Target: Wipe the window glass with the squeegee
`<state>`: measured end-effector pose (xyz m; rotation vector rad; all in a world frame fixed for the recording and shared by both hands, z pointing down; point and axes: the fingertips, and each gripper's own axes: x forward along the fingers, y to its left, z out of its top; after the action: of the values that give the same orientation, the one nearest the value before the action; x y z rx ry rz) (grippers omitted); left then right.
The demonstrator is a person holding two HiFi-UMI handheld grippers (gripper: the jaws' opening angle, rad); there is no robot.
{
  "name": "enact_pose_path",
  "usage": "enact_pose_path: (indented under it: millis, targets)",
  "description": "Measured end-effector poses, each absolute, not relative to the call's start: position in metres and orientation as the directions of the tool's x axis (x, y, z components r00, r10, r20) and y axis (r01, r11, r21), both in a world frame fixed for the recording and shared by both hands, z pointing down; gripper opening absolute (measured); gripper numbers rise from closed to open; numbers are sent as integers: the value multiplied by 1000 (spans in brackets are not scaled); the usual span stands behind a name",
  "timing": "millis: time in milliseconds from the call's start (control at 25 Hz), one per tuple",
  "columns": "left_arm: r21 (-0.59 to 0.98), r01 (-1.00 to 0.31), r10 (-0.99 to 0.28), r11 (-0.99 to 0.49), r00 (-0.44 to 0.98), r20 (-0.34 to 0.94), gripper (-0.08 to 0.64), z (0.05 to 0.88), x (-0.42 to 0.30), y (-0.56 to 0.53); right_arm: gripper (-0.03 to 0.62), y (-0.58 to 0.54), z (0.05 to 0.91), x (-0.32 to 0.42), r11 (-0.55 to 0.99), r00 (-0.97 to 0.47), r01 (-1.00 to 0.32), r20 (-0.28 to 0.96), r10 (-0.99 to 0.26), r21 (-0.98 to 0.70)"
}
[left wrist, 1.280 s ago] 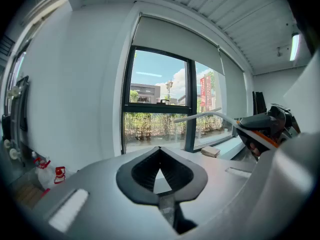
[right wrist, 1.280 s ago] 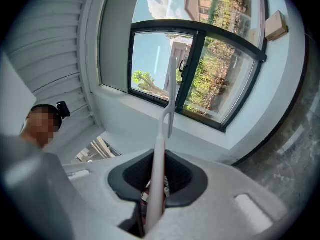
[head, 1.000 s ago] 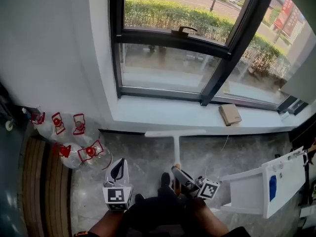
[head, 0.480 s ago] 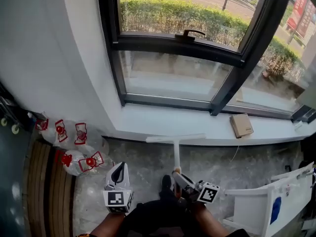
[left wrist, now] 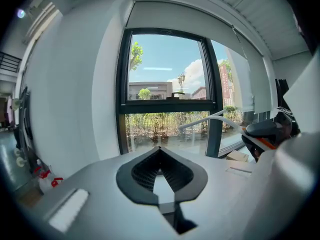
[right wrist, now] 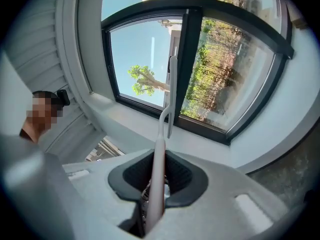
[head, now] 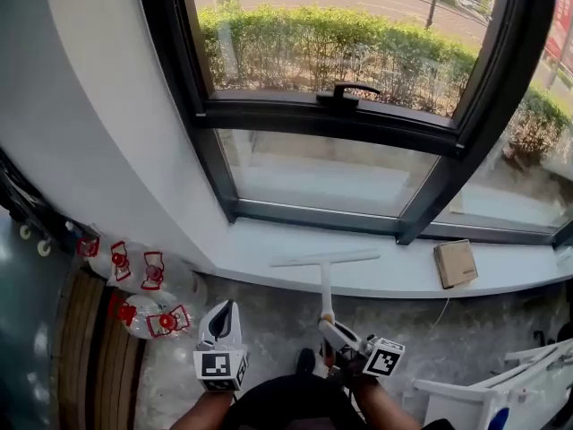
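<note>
No brand or wording can be read anywhere. The cube on the left gripper (head: 224,310) and the one on the right gripper (head: 335,331) each carry a square black-and-white marker, and the clear plastic bottles (head: 143,285) on the floor by the wall bear red labels whose print is too small to make out (the same goes for a red sign outside, at the top right edge of the head view).

In the left gripper view the left gripper (left wrist: 160,156) has its dark ribbed fingers (left wrist: 137,171) pressed together at the tips, with nothing between them. It is held low, to the left of the other gripper and apart from it.

In the right gripper view the right gripper (right wrist: 157,176) has its fingers (right wrist: 181,176) pinching the pale handle of the squeegee (right wrist: 160,144), which runs straight out from between them to the crosswise blade.

In the head view the squeegee (head: 326,271) stands up from that grip, and its white blade lies across the front edge of the window sill (head: 269,245), below the window glass (head: 331,173). Whether the blade touches the sill I cannot tell. It is clear of the glass.

A small brown box (head: 456,262) lies on the sill to the right, well apart from the blade. A black window handle (head: 345,90) sits on the frame's crossbar above the lower pane.
</note>
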<state>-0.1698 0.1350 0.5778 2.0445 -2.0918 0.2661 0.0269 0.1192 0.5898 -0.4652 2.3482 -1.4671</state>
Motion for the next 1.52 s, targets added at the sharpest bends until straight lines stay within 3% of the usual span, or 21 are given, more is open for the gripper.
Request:
enact_pose_path:
  millis: [600, 1000, 1240, 1520]
  targets:
    - [-46, -995, -991, 91, -95, 92, 14, 495, -210, 43, 49, 17, 520, -26, 495, -899, 20, -233, -371, -869]
    - [-53, -997, -997, -49, 46, 68, 14, 494, -269, -63, 49, -53, 509, -89, 527, -870, -53, -220, -442, -848]
    - [-132, -987, -994, -92, 99, -41, 14, 428, -317, -144, 49, -118, 429, -146, 680, -846, -46, -333, -415, -731]
    - [-184, -977, -959, -108, 151, -239, 14, 303, -342, -202, 49, -188, 282, -206, 872, -802, 16, -527, -281, -489]
